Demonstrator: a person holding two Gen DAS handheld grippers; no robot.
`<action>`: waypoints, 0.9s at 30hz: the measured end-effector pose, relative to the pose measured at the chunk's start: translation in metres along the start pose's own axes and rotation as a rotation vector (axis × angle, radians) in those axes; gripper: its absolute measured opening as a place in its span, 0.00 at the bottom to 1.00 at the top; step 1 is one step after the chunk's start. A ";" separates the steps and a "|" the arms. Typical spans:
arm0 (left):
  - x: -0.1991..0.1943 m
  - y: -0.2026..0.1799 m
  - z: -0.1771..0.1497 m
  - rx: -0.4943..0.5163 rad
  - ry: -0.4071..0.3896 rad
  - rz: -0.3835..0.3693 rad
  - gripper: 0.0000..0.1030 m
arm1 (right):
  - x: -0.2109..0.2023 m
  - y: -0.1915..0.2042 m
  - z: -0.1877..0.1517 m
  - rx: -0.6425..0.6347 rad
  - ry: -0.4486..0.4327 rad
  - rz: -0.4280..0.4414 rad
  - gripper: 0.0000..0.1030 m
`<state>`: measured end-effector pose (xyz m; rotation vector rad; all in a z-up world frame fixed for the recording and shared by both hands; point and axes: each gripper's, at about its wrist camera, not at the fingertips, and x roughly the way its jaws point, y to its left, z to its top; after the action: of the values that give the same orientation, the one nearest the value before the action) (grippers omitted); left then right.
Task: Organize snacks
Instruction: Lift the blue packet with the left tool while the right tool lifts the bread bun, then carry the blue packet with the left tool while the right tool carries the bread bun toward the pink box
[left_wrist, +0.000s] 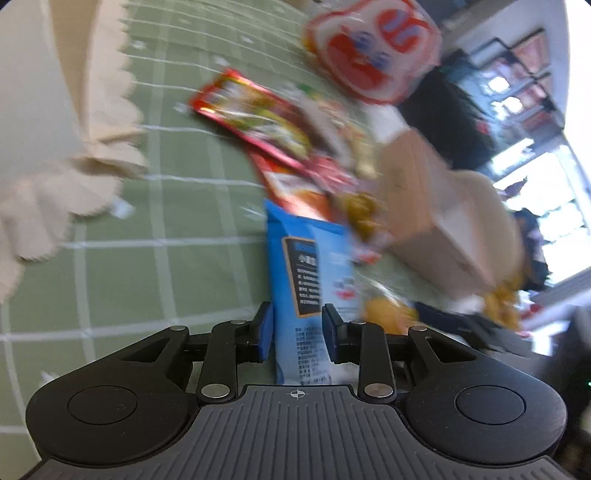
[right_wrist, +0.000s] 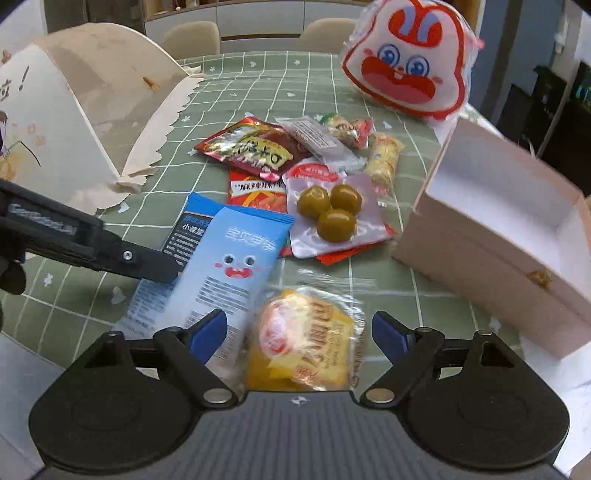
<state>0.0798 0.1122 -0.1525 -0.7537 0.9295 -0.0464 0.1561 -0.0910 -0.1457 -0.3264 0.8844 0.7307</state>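
Nearly every snack lies loose on the green checked tablecloth (right_wrist: 258, 81), and the pink box (right_wrist: 495, 236) at the right of the right wrist view stands open and bare inside, so I judge the sorting barely begun. The left gripper (left_wrist: 297, 325) has its jaws parted around the blue packet (right_wrist: 229, 266), which lies between the pads without being pressed. The right gripper (right_wrist: 299, 332) hangs wide open over the yellow pastry pack (right_wrist: 310, 343) at lower centre, gripping nothing. Remaining snacks cluster mid-frame: a red foil pouch (right_wrist: 251, 147) and a pack of green plums (right_wrist: 332, 214). Open cloth lies between the pile and the box. The torn paper bag (right_wrist: 92, 110) crowds the upper left; the rabbit bag (right_wrist: 406, 62) sits upper right.
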 end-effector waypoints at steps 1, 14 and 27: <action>-0.005 -0.007 -0.002 0.026 -0.005 -0.016 0.35 | -0.001 -0.004 -0.003 0.018 -0.001 0.009 0.83; 0.005 -0.055 -0.004 0.083 0.096 -0.048 0.36 | -0.024 -0.041 -0.032 0.188 -0.033 0.101 0.83; 0.048 -0.122 -0.024 0.309 0.130 0.095 0.33 | -0.047 -0.072 -0.075 0.316 -0.003 0.084 0.83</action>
<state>0.1256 -0.0095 -0.1215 -0.4234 1.0514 -0.1538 0.1434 -0.2041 -0.1565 -0.0073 0.9987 0.6558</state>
